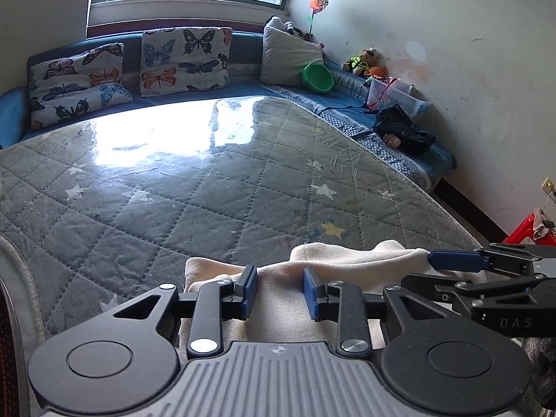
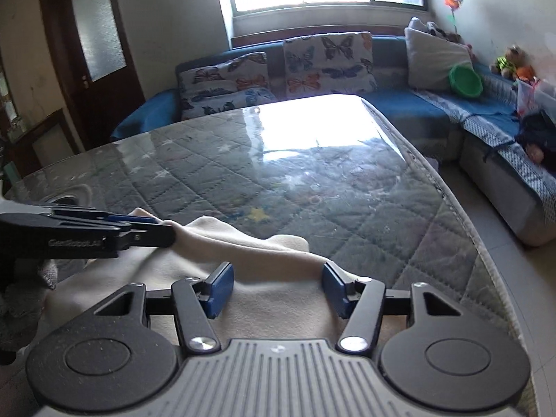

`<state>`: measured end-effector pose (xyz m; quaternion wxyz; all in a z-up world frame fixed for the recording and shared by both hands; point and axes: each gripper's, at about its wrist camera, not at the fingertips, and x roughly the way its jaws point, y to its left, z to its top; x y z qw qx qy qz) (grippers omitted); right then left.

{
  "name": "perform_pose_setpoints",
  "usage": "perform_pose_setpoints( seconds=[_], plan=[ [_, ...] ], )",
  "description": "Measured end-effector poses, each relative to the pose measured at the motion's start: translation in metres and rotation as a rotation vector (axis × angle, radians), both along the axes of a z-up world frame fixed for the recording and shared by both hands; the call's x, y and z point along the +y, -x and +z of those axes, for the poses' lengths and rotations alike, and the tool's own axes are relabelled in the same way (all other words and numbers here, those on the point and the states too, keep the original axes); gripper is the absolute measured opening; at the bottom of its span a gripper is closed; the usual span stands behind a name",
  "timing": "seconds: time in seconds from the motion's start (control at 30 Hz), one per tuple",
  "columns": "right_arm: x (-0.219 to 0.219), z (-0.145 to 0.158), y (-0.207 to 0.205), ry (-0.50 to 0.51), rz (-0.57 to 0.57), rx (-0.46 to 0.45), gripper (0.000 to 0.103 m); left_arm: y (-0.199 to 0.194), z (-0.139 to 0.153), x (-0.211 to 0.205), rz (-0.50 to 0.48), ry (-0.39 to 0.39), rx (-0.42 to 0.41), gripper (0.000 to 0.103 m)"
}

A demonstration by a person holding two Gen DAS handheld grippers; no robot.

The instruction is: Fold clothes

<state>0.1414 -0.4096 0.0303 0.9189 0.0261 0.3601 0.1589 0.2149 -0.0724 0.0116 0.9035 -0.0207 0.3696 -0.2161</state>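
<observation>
A cream fleece garment [image 1: 347, 253] lies crumpled at the near edge of the grey quilted table top [image 1: 208, 191]. My left gripper [image 1: 279, 288] pinches a raised ridge of it between its blue pads. In the right wrist view the cream garment [image 2: 264, 243] is drawn up toward the left gripper [image 2: 153, 226] at the left. My right gripper [image 2: 278, 286] stands with jaws wide apart over the garment's right part, pads not pressing on it. From the left wrist view the right gripper [image 1: 441, 272] reaches in sideways over the garment's right end.
The table top [image 2: 347, 191] is glossy and star-patterned, its right edge dropping to the floor. Behind it a blue corner sofa [image 1: 243, 87] holds butterfly cushions [image 1: 184, 59], a green bowl [image 1: 318, 76], toys and a black bag [image 1: 403, 128]. A red stool [image 1: 524, 231] stands right, a brown door [image 2: 93, 45] left.
</observation>
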Motion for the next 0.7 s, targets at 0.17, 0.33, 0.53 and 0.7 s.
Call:
perform_pose_setpoints(
  seconds=[0.17, 0.33, 0.53, 0.7],
  plan=[
    [0.009, 0.009, 0.002, 0.023, -0.011, -0.034, 0.057, 0.003, 0.005, -0.002, 0.010, -0.003, -0.010, 0.033],
    [0.022, 0.004, -0.008, 0.078, -0.025, -0.031, 0.058, 0.004, 0.005, -0.007, 0.005, -0.016, -0.021, 0.040],
    [0.028, 0.001, -0.015, 0.114, -0.033, -0.025, 0.060, 0.013, 0.008, -0.008, -0.013, -0.030, -0.050, 0.044],
    [0.032, 0.003, -0.019, 0.144, -0.003, -0.019, 0.060, 0.045, 0.014, -0.005, -0.070, -0.032, -0.093, 0.044]
  ],
)
